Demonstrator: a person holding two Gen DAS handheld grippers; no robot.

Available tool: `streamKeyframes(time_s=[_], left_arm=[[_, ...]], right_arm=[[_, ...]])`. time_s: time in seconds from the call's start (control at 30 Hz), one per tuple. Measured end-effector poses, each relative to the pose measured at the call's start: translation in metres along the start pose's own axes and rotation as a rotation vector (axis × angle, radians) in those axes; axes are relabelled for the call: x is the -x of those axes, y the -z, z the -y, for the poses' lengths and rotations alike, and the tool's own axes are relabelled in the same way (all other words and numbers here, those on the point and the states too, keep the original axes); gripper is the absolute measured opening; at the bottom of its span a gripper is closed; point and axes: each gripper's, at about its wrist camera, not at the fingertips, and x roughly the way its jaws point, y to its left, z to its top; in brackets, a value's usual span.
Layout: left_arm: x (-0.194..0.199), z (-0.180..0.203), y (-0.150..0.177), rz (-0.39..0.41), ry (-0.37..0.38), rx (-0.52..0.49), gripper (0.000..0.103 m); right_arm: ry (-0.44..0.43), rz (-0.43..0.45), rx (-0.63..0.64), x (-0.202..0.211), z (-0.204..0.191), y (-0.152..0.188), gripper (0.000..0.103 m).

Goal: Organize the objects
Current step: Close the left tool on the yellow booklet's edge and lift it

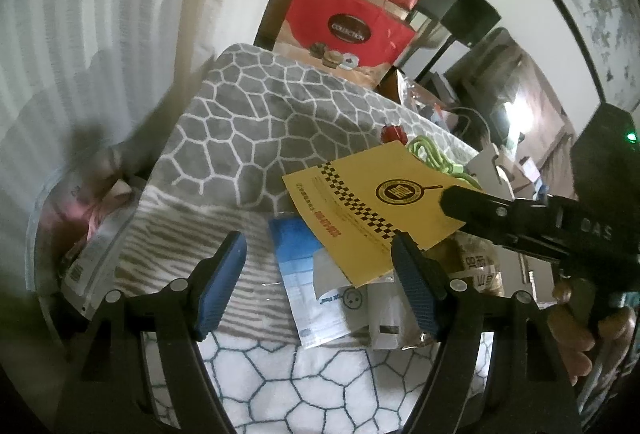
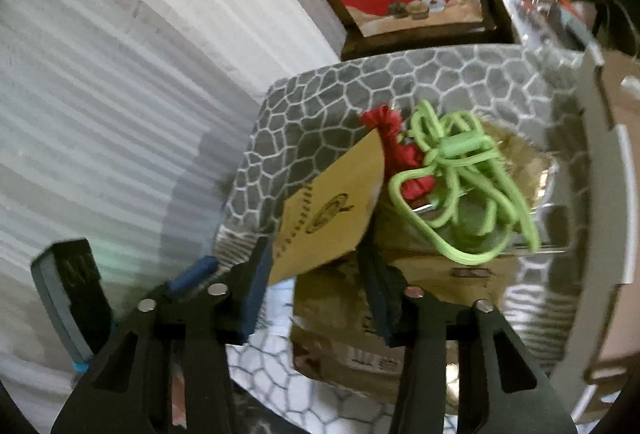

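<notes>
The left tongs (image 1: 320, 282) stand wide apart with nothing between the blue pads, hovering above a blue-and-white packet (image 1: 308, 274) on the patterned blanket (image 1: 256, 122). The right tongs (image 2: 316, 274) are partly closed, and a yellow card (image 1: 372, 214) sits between the pads; whether they press it I cannot tell. The card is tilted, lifted above a brown bag (image 2: 360, 334) and the packet. Just beyond the card's far corner lie a green cord (image 2: 460, 174) and a red tassel (image 2: 392, 142). A red box (image 1: 352, 30) stands past the blanket's far edge.
</notes>
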Motion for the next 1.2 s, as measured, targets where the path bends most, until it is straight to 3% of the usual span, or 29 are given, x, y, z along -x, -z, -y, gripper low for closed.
streamKeyframes(time_s=[0.17,0.37,0.6,0.8,1.03,1.1,1.17,1.2], left_arm=[[-0.002,0.003,0.000,-0.009,0.002,-0.010,0.072],[-0.006,0.002,0.001,-0.027,0.023,0.013,0.076],[-0.011,-0.002,0.001,-0.049,0.147,0.076,0.083],[-0.029,0.002,0.001,-0.106,0.181,0.094,0.086],[-0.040,0.018,0.015,-0.153,0.201,0.073,0.086],[-0.041,0.025,0.015,-0.152,0.208,0.058,0.078],[-0.042,0.030,0.015,-0.152,0.212,0.048,0.054],[-0.043,0.031,0.016,-0.153,0.217,0.045,0.049]], right_arm=[[-0.057,-0.025,-0.066,-0.016,0.006,-0.005,0.017],[0.008,0.018,-0.016,-0.010,-0.005,0.000,0.003],[-0.051,0.030,0.004,0.014,-0.009,0.011,0.002],[-0.069,0.009,0.019,0.032,0.006,0.029,0.002],[0.008,0.018,-0.011,0.043,0.037,0.044,0.003],[0.019,0.005,0.001,0.042,0.039,0.048,0.005],[0.029,0.004,0.012,0.043,0.040,0.052,0.008],[0.037,0.006,0.021,0.043,0.038,0.053,0.009]])
